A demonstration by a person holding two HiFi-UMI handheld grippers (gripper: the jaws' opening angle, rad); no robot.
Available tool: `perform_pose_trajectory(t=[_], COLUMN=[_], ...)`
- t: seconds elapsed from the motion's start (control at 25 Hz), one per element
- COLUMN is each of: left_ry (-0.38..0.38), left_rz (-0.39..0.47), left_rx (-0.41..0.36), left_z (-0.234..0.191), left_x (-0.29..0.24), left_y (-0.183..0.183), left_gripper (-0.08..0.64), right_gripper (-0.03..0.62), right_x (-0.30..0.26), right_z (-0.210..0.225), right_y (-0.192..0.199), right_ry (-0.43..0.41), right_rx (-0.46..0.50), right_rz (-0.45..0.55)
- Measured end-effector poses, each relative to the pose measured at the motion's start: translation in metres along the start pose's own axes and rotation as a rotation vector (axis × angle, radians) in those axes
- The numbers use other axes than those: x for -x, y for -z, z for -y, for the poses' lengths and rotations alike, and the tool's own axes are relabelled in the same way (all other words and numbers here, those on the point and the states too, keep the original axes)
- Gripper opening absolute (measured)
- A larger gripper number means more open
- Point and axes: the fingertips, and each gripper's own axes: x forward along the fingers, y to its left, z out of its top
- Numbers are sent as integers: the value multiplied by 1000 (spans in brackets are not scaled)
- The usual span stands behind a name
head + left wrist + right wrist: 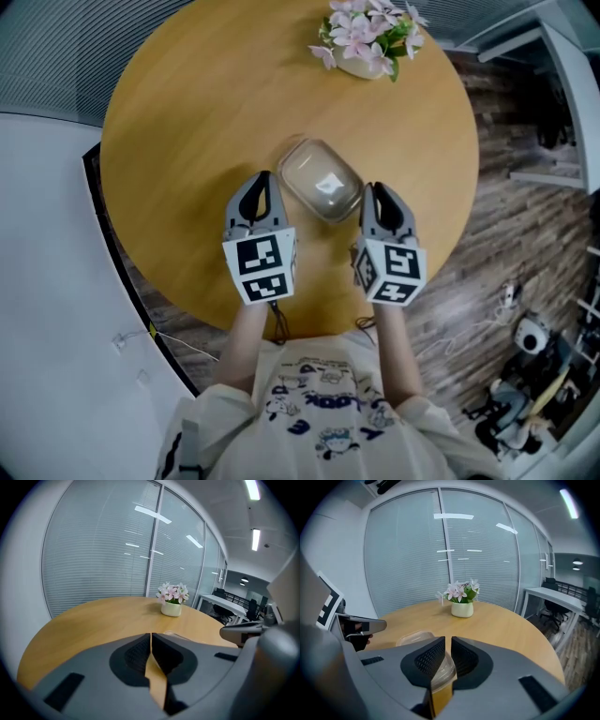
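I am standing at the edge of a round wooden table (178, 131) with a gripper in each hand. The clear box (321, 180) with a lid sits on the table in front of me, near the middle.

My left gripper (263, 178) is just to the left of the clear box, on my side of it. Its two jaws are pressed together at the tips, and nothing is between them. It is close to the box, but I cannot tell if it touches it.

My right gripper (375, 188) is just to the right of the clear box. Its jaws are nearly together, with only a thin gap, and they hold nothing. In the right gripper view, the box shows just past the jaws and a bit to the left.

Far past the clear box, by the far edge of the table, stands a small white pot of pink flowers (367, 39).

Behind the flowers is a big glass wall with blinds (108, 550).
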Motion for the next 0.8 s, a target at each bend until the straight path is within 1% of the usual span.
perform_pose_trajectory(t=[0.36,0.56,0.8], left_ry=[43,63,74], left_rz=[-54,-79,-113], left_rx=[37,55,70], left_z=[0,2,6], left_x=[-25,-38,-48], left_y=[18,28,38], left_gripper=[8,38,43], right_gripper=[25,26,26], right_x=[-20,-26,-32], right_z=[6,9,10], right_y=[15,23,31], right_ry=[5,5,2], right_rx=[0,-2,-9], right_rz=[-53,-72,-94])
